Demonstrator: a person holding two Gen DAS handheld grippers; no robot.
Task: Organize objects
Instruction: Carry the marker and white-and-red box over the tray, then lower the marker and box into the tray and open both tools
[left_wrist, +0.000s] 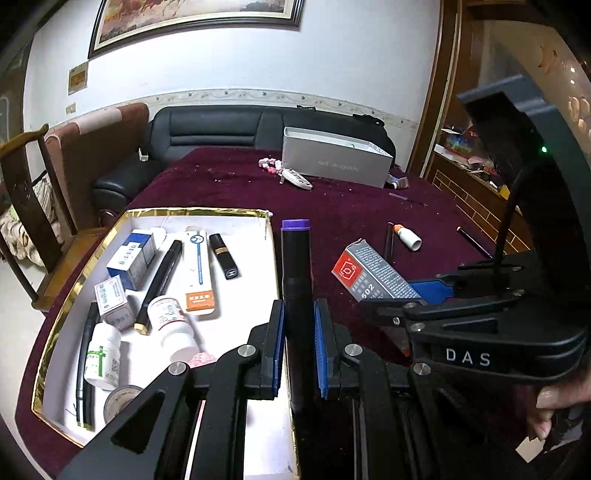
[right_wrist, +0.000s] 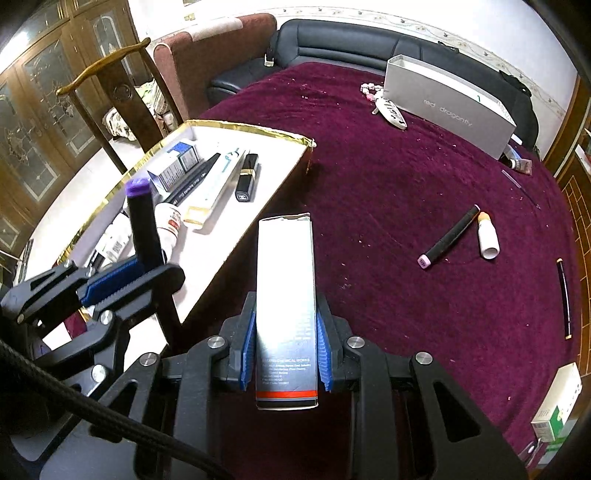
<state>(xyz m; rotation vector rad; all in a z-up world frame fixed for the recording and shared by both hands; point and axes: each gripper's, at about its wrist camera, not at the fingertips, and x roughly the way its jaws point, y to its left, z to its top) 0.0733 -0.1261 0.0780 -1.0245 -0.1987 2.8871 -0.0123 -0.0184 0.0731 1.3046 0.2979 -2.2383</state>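
Left wrist view: the left gripper (left_wrist: 299, 343) is clenched on a black marker with a purple cap (left_wrist: 296, 266), held along the right rim of the gold-edged tray (left_wrist: 74, 295) (already stocked with boxes and bottles) on the maroon counter (left_wrist: 351, 206).

Right wrist view: the right gripper (right_wrist: 286, 350) grasps a grey glue box (right_wrist: 285, 295) above the counter, just right of the tray.
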